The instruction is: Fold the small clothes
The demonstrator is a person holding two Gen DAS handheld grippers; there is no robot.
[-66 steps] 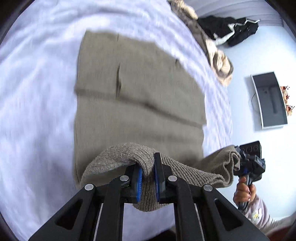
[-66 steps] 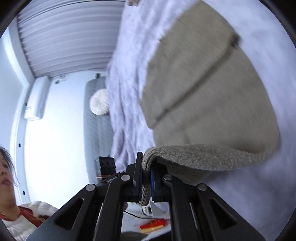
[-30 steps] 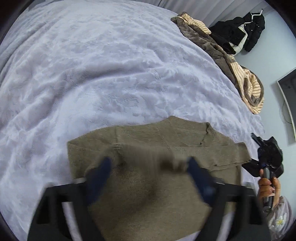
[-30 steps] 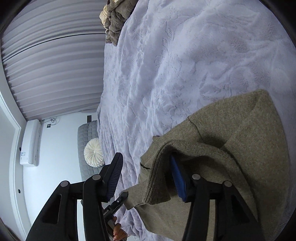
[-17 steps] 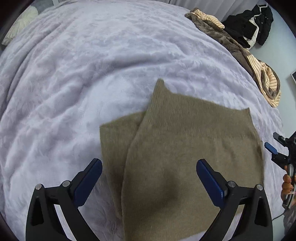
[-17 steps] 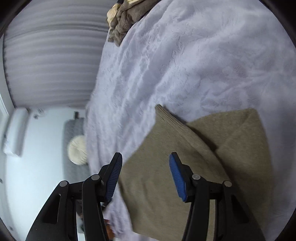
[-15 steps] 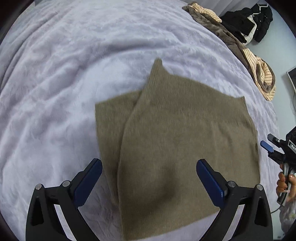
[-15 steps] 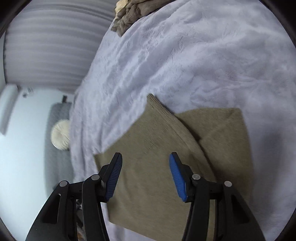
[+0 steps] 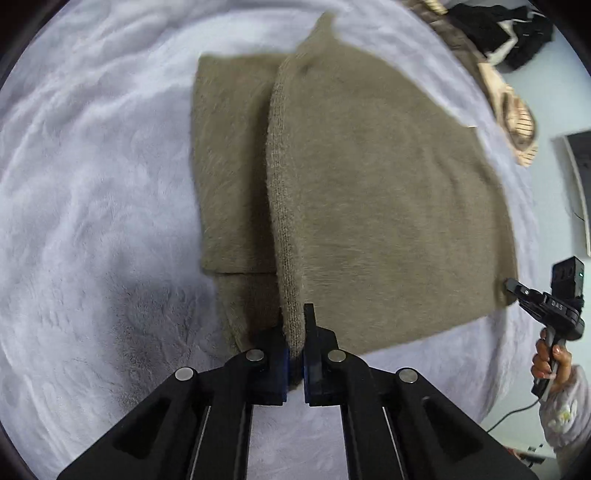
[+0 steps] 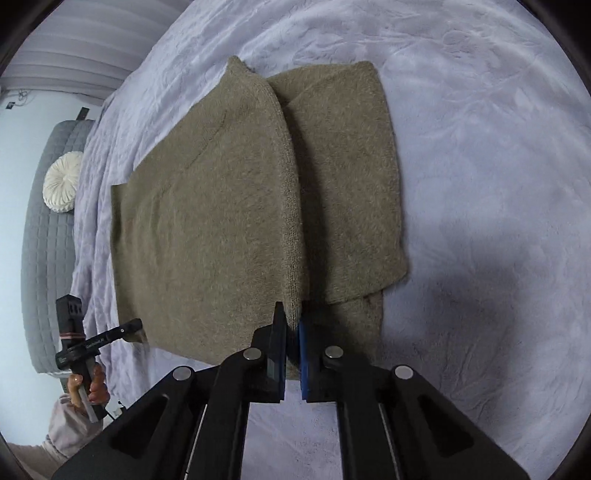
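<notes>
A khaki knit sweater (image 9: 369, 192) lies partly folded on the lavender bedspread (image 9: 81, 206); it also shows in the right wrist view (image 10: 207, 221). My left gripper (image 9: 294, 354) is shut on the near corner of the sweater's top layer, at its knit edge. My right gripper (image 10: 291, 332) is shut on the opposite near corner of the same layer. Each gripper shows in the other's view, the right one (image 9: 517, 291) and the left one (image 10: 129, 328), both at the sweater's edge. A narrower folded layer (image 10: 343, 184) lies flat underneath.
A heap of brown and striped clothes (image 9: 513, 107) and black garments (image 9: 509, 29) lie at the bed's far right. A grey padded headboard (image 10: 44, 236) with a round white cushion (image 10: 61, 182) stands at the left of the right wrist view. Bedspread (image 10: 480, 184) surrounds the sweater.
Both grippers were open above the sweater half a second ago. They have come down to its near edge and shut on the two corners of the top layer.
</notes>
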